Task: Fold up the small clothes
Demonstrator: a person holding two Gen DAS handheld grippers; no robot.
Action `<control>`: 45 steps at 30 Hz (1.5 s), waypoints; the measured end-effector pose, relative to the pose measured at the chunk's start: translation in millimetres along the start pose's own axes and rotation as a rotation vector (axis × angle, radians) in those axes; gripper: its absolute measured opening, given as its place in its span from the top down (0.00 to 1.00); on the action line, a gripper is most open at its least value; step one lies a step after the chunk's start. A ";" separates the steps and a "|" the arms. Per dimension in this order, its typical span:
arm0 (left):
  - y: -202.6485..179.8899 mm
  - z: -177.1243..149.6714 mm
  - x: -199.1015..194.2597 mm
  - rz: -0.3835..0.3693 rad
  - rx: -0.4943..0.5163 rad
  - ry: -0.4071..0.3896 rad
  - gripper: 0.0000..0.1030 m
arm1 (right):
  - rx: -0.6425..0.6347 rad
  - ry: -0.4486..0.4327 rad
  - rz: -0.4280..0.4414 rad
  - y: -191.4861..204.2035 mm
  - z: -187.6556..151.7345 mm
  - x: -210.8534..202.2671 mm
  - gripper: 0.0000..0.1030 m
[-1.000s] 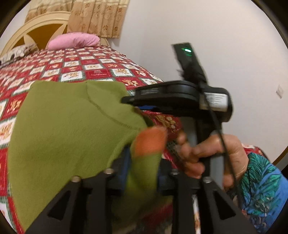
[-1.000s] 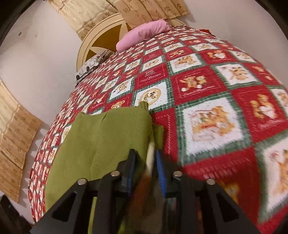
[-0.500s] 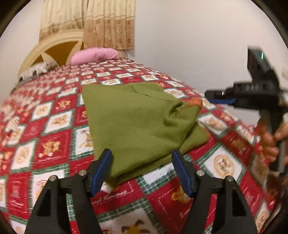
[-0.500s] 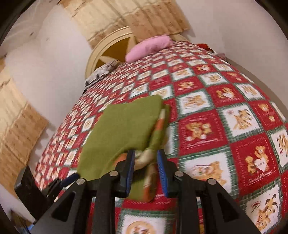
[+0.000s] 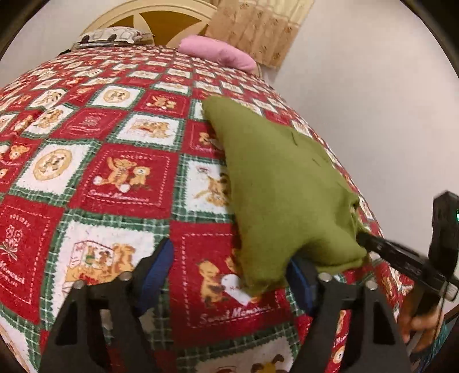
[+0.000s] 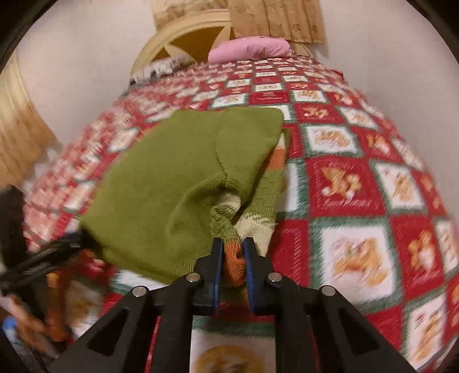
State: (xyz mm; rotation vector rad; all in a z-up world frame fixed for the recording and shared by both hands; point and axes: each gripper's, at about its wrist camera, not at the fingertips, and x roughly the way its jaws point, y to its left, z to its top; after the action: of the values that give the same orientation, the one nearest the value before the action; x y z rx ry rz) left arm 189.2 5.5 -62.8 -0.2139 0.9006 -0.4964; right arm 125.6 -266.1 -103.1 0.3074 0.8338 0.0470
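Note:
A small green knitted sweater [image 5: 287, 186] with orange and cream trim lies folded on the red patchwork bedspread [image 5: 120, 172]. My left gripper [image 5: 229, 272] stands open just above the quilt. The sweater's near corner hangs in front of its right finger, and the pads press on nothing. In the right wrist view the sweater [image 6: 172, 178] bunches toward my right gripper [image 6: 231, 258], whose jaws are closing with the orange cuff [image 6: 233, 264] pinched between the blue pads. The right gripper [image 5: 362, 238] also shows at the sweater's right corner, held by a hand [image 5: 421, 324].
A pink pillow [image 5: 218, 53] and a patterned pillow [image 5: 112, 36] lie against the cream headboard [image 5: 155, 15]. Curtains [image 6: 275, 20] hang behind it and a white wall runs along the bed's right side. The blurred left gripper [image 6: 54, 252] shows at the left edge.
My left gripper let go of the sweater, opened wide and drew back to the left over the quilt. The right gripper kept the orange cuff and tightened on it as the view swung.

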 end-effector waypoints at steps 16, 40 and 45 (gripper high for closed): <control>2.6 -9.5 -42.7 0.025 0.134 -0.042 0.33 | 0.097 -0.126 0.028 -10.4 -13.3 -46.9 0.81; -9.7 14.0 32.8 0.174 0.087 0.020 0.02 | -0.021 -0.048 -0.203 -1.1 47.6 56.1 0.84; -8.3 12.9 32.4 0.159 0.080 0.017 0.02 | -0.025 -0.028 -0.199 -1.2 39.6 40.7 0.74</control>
State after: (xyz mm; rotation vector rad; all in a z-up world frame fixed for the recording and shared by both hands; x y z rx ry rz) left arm 213.5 -18.1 -74.3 -0.0644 0.9045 -0.3863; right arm 182.0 -270.6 -107.8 0.2000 0.8323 -0.1324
